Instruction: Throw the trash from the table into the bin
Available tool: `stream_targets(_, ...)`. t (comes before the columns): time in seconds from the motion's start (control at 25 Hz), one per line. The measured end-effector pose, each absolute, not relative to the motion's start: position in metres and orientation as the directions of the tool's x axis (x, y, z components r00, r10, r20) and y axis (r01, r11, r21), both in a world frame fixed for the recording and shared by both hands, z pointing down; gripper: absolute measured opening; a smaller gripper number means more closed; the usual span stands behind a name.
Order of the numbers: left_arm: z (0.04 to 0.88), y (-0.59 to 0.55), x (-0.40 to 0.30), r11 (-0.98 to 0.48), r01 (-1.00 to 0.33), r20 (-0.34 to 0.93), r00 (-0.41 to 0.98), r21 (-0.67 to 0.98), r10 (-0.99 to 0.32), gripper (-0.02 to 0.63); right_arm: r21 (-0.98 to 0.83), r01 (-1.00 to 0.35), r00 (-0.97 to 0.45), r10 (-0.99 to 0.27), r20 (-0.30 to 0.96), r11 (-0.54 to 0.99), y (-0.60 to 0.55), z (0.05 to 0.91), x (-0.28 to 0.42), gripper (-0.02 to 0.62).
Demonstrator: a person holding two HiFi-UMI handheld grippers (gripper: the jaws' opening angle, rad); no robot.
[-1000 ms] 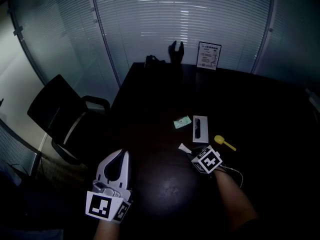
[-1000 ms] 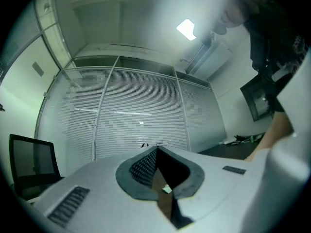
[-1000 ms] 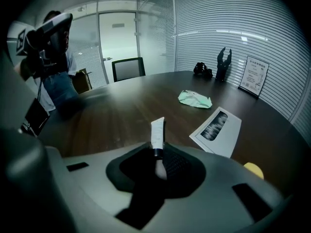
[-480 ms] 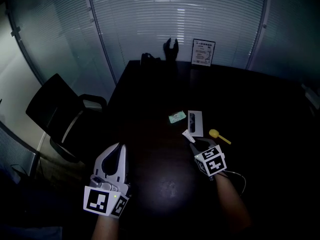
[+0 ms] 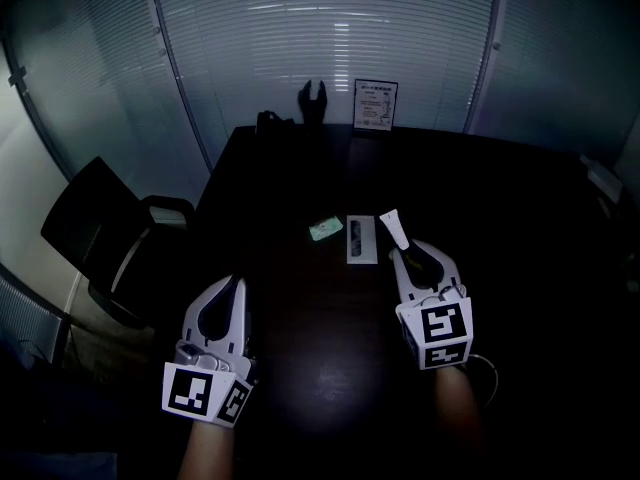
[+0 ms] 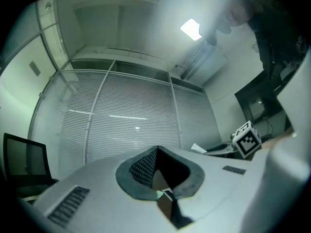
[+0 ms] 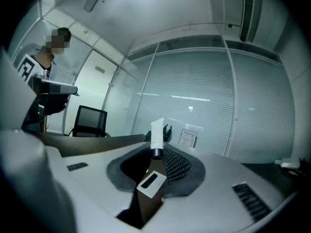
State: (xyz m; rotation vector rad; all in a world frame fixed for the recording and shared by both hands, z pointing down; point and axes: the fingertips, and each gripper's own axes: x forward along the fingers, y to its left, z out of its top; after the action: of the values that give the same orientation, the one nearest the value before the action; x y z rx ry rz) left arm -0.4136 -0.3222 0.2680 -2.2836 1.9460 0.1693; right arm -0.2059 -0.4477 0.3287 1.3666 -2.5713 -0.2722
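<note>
Trash tube (image 5: 394, 230), white with a dark cap, is pinched in the right tool (image 5: 404, 252) above the counter (image 5: 500, 198): the carry step. Left tool (image 5: 235, 284) is closed and empty. Next comes finding the bin, unseen here; a green packet (image 5: 325, 229) and a flat white box (image 5: 361, 239) remain.

white tube (image 5: 393, 227), green packet (image 5: 325, 230), dark table (image 5: 510, 208)

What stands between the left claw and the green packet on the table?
Nothing visible does. Only bare dark table lies between the left claw, shut and empty, and the green packet. The white rectangular package sits beyond the packet, and the right claw, shut on a white tube, is off to the side.
</note>
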Motion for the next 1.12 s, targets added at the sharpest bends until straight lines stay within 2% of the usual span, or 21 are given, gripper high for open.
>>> stream_targets(0.2,0.261,-0.313,-0.389,-0.158,-0.987,-0.191,0.162,-0.033,-0.968,0.000,0.295,-0.839,-0.489,-0.872,-0.040,0.457,-0.410,0.283,-0.164,0.080)
stream_targets(0.4,0.255,-0.297,-0.360,-0.153,-0.988,-0.213,0.156,-0.031,-0.964,0.000,0.289,-0.867,-0.451,-0.886,-0.107,0.406,-0.379,0.265,-0.119,0.080)
stream_targets(0.84,0.250,-0.240,-0.304,-0.087,-0.996,-0.238,0.090,-0.021,-0.967,0.000,0.309,-0.874,-0.433,-0.890,-0.142,0.376,-0.325,0.253,-0.042,0.080)
stream_targets(1.12,0.240,-0.220,-0.275,-0.122,-0.992,-0.243,0.128,-0.041,-0.962,0.000,0.281,-0.907,-0.370,-0.910,-0.185,0.312,-0.299,0.241,0.002,0.080)
